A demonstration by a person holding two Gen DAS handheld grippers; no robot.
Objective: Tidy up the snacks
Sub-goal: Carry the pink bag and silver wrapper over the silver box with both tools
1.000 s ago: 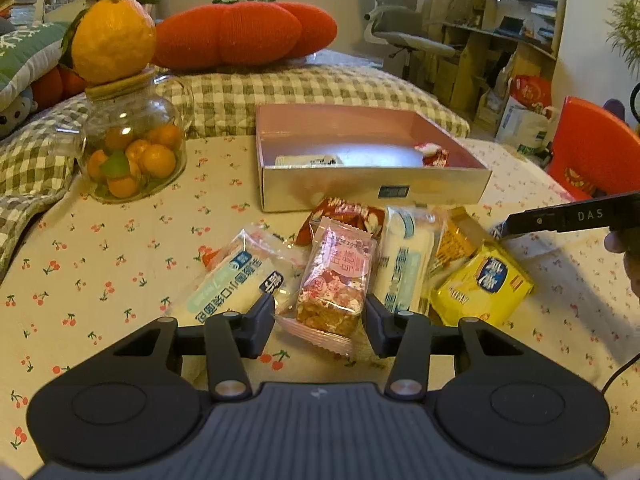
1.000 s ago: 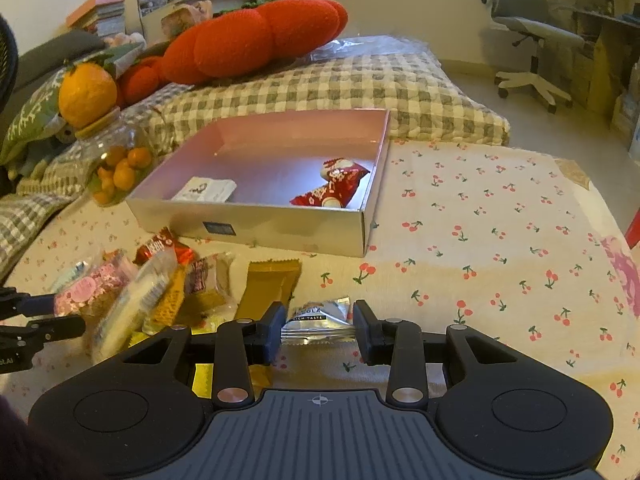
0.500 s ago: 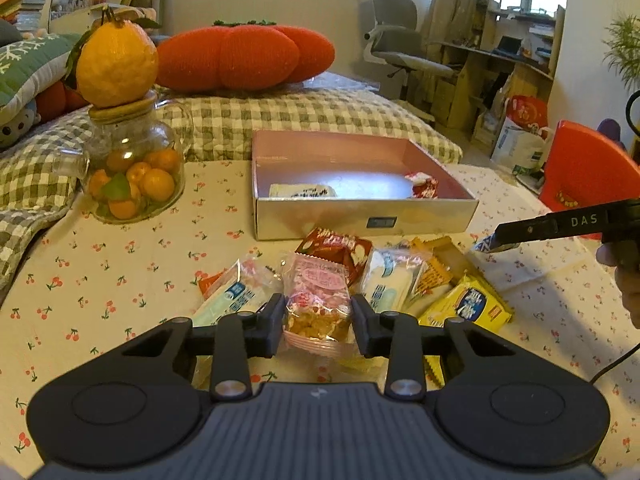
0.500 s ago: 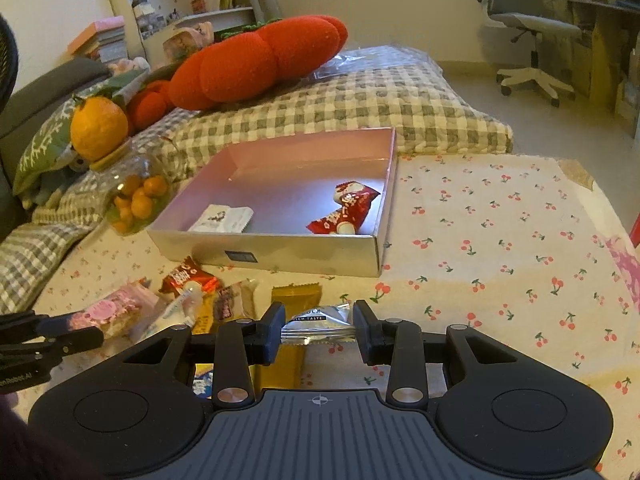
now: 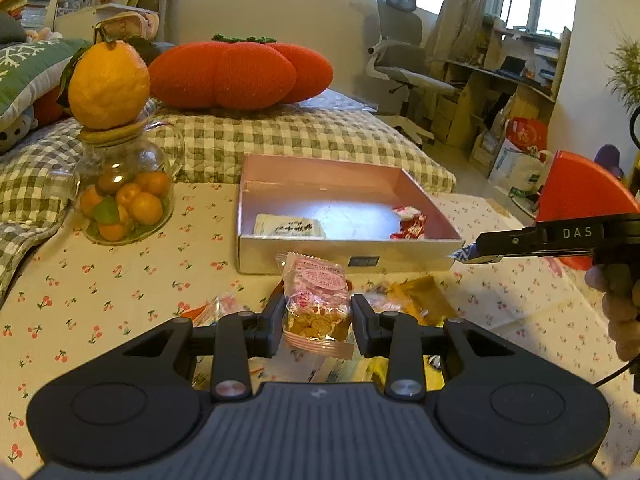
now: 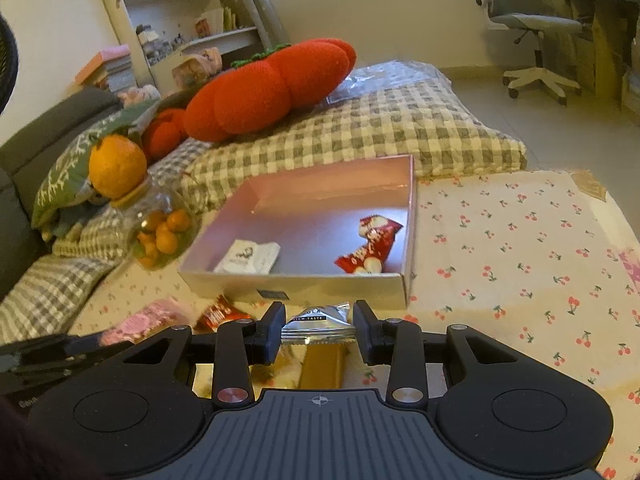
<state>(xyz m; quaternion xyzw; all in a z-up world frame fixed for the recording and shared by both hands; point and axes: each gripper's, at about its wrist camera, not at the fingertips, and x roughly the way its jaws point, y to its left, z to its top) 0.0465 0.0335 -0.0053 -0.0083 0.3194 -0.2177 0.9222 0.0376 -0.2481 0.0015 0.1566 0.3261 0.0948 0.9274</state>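
While both grippers hang above the cherry-print tablecloth (image 6: 520, 240), each has a snack pinched between its fingers. The left gripper (image 5: 318, 322) is closed on a clear pink-labelled packet of golden crunchy pieces (image 5: 318, 304), which stands nearly upright between the pads, lifted off the cloth. The right gripper (image 6: 319, 330) is closed on a small silver foil packet with dark lettering (image 6: 320, 320), held flat across the gap.

At 12 o'clock from both held packets sits the shallow rectangular pink-lined cardboard box (image 5: 348, 252) — inside it lie a white printed sachet (image 6: 248, 256) toward 9 o'clock and a red-and-white wrapper (image 6: 370, 246) toward 3 o'clock. Under the grippers, loose snacks lie on the cloth near the box's front wall, among them a flat golden-brown packet (image 5: 420, 298) and a small red wrapper (image 6: 218, 314).

At 10 o'clock from the box stands a round glass jar of small oranges (image 5: 124, 196) with a large orange fruit (image 5: 108, 84) on its lid. Beyond — on the grey checked cushion (image 5: 280, 136) — rests a red knitted tomato-shaped pillow (image 5: 240, 72).
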